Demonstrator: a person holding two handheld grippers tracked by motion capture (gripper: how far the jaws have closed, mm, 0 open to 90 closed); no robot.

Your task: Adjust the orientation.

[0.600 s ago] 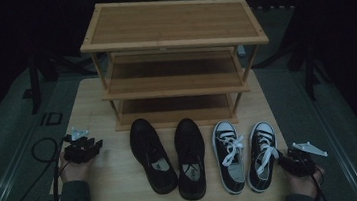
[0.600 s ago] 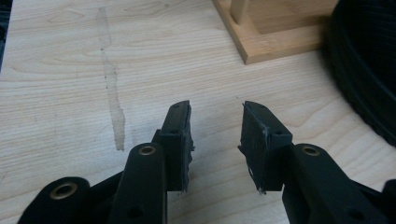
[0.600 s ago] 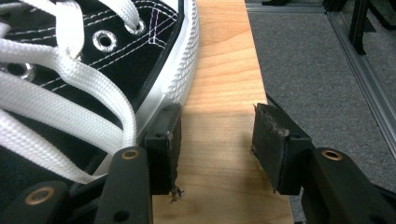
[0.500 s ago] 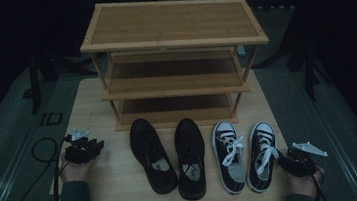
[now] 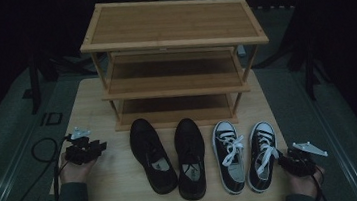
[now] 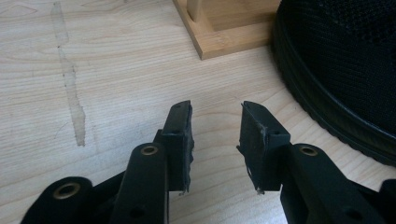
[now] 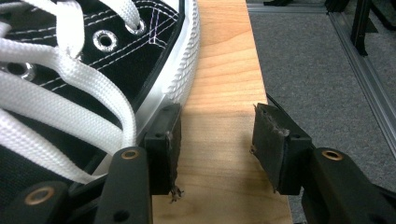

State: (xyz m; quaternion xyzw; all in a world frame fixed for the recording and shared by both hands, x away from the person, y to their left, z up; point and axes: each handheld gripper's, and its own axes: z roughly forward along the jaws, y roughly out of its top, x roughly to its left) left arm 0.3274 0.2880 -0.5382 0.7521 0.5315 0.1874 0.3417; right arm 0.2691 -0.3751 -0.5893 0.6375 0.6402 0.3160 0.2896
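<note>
Compared with the earlier high view pictures, almost nothing has changed: both grippers sit at the same places on the table [image 5: 101, 199], and all four shoes lie as before. In judgement, the work of moving shoes toward the shoe rack [image 5: 175, 60] has not begun; no shoe is gripped or lifted.

Left gripper [image 5: 85, 151]: located at the lower left of the high view, resting low over the table. In the left gripper view, the left gripper [image 6: 215, 128] has its jaws parted by a moderate gap with bare wood between them; it holds nothing. The left black shoe [image 6: 341, 74] fills the upper right of that view, near the jaws but apart from them, with a foot of the rack [image 6: 224, 28] at top centre.

Right gripper [image 5: 298, 161]: located at the lower right of the high view, just beside the right sneaker [image 5: 262, 154]. In the right gripper view, the right gripper [image 7: 215, 135] also stands open and empty. The sneaker [image 7: 93, 70] occupies the upper left; its white rubber sidewall lies against, or just beside, the left-hand jaw, outside the gap.

The left sneaker [image 5: 230, 155] and right black shoe [image 5: 190, 157] lie between the two, in the lower centre.
</note>
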